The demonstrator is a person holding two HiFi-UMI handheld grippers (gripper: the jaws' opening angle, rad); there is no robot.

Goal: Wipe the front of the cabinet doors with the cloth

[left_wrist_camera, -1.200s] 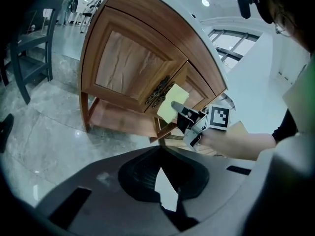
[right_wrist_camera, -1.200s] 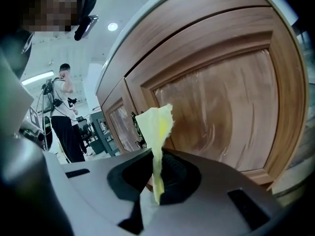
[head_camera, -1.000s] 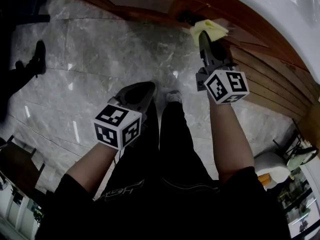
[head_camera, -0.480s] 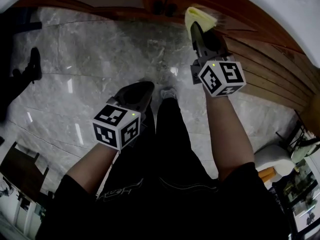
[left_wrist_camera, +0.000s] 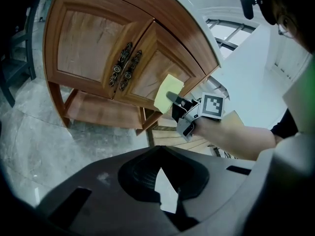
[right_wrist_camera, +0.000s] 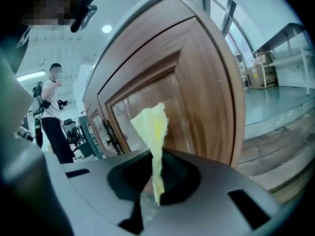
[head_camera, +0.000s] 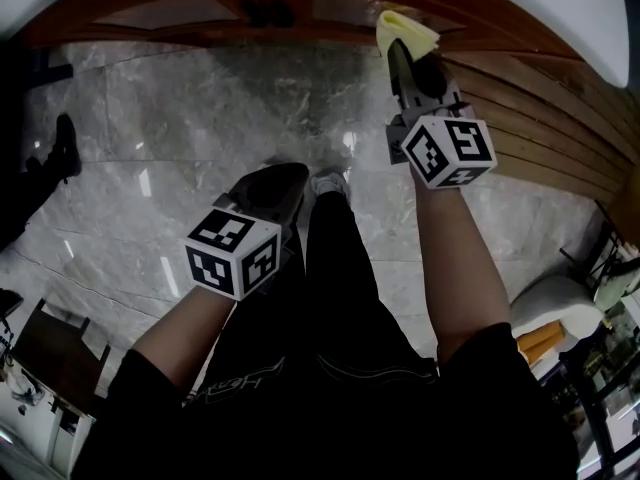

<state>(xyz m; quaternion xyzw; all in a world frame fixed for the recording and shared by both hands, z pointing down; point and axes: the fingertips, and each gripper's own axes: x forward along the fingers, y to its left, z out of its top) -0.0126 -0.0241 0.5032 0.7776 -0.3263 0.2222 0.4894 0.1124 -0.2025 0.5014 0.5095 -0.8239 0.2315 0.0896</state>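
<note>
The wooden cabinet (left_wrist_camera: 93, 43) has two doors with dark ornate handles (left_wrist_camera: 125, 65) where they meet; in the head view the handles (head_camera: 262, 10) show at top centre. My right gripper (head_camera: 402, 50) is shut on a yellow cloth (head_camera: 405, 28) and presses it flat against the right door's panel. From the left gripper view the cloth (left_wrist_camera: 167, 91) lies on that door, right of the handles, with the right gripper (left_wrist_camera: 174, 101) behind it. In the right gripper view the cloth (right_wrist_camera: 153, 127) stands up from the shut jaws. My left gripper (head_camera: 285, 183) hangs low by my leg, shut and holding nothing.
Grey marble floor (head_camera: 200, 118) lies in front of the cabinet. A low shelf (left_wrist_camera: 98, 113) sits under the doors. Wooden slats (head_camera: 545, 138) run along the right. A white top (head_camera: 560, 8) overhangs the cabinet. Another person (right_wrist_camera: 51, 117) stands far off; dark shoes (head_camera: 62, 143) show at left.
The right gripper has slid the cloth along the right door, away from the handles, which now sit further left in the head view. The left gripper has stayed put.
</note>
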